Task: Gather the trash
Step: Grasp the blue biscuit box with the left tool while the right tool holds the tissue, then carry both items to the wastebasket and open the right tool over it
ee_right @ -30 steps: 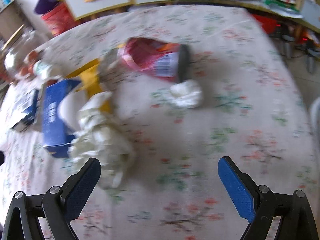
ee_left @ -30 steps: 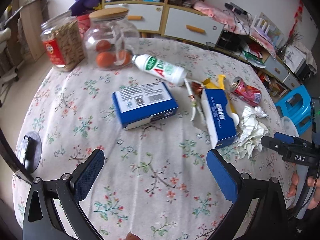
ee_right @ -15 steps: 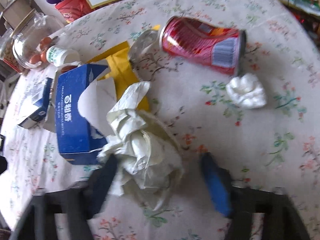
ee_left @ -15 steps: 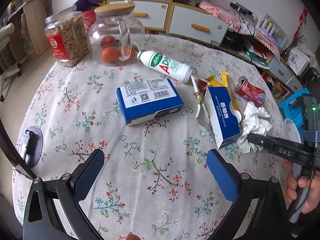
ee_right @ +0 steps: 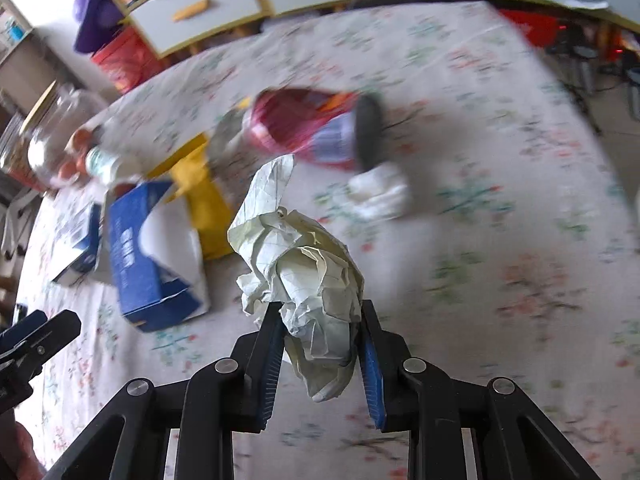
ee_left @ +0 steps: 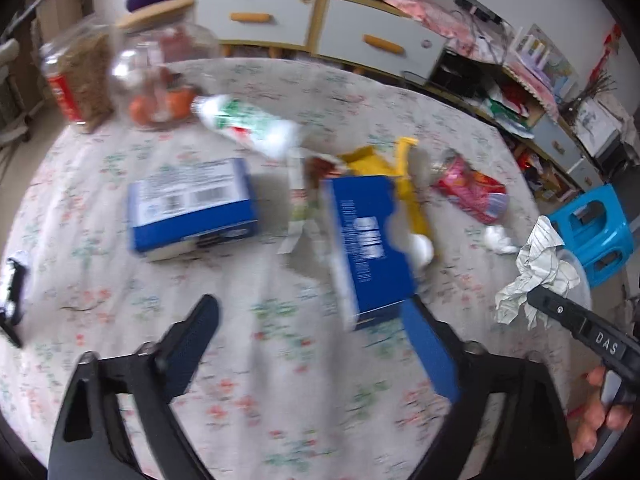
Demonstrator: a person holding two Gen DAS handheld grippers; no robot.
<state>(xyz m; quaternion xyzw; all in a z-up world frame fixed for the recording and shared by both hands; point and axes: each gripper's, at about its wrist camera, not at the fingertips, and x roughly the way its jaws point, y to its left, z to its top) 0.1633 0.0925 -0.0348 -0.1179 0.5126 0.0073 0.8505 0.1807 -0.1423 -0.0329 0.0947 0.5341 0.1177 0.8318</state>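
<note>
Paper, crumpled [ee_right: 308, 276], sits pinched between the right gripper's [ee_right: 320, 360] closing jaws, lifted above the desk [ee_right: 500, 240]. Left gripper [ee_left: 316, 344], jaws part-open, closing and empty, nears the blue box [ee_left: 364, 240]. Squeezing firmly should prevent slipping.

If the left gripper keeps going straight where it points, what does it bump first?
Probably the flowered tablecloth: the left gripper, its jaws closing on nothing, points down at bare cloth just short of the torn blue cardboard box.

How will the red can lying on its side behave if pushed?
The red can lies on its side on the tablecloth, so it would probably roll. It looks like thin metal, likely light and easily dented. The small tissue wad beside it might block it.
</note>
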